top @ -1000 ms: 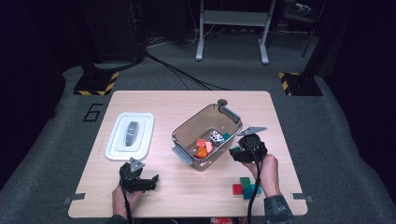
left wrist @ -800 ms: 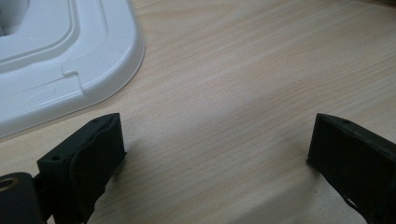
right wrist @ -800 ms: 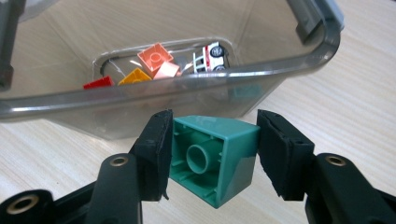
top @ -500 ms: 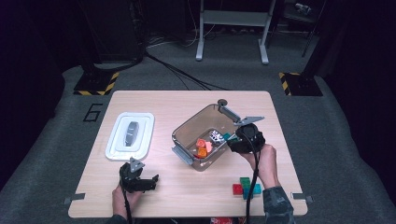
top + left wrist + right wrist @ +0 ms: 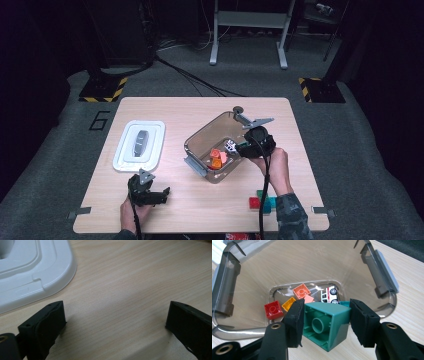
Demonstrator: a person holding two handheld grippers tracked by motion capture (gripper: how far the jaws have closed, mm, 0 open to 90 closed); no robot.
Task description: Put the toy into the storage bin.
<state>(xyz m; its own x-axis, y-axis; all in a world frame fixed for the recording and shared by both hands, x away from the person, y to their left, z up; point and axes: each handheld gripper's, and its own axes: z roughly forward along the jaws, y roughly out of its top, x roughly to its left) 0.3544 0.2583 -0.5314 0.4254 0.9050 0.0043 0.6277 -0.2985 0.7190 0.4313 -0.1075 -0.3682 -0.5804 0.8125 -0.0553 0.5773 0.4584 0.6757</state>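
The right gripper had a green plastic building block clamped between its two black jaws, hollow underside facing the camera, and it hung above the near right rim of the clear smoky plastic tub. In the high view the right gripper sat over the tub's right edge, the person's hand behind it, cable trailing back toward the near edge of the light wooden table.

Down in the tub lay a small pile: a red square block, a yellow block just beside it, an orange block farther in, and a small white toy car to the right of them. From above, the orange pieces and the car showed near the tub's middle.

On the near right of the table, close to the person's sleeve, a few loose blocks waited, red and teal among them.

Over on the left, the left gripper rested low at the near edge, jaws spread wide with nothing but bare wood between them. The left gripper view confirmed it, jaws well apart, the white plastic lid lying just beyond on the table. From above that lid sat on the left side, well apart from the tub.
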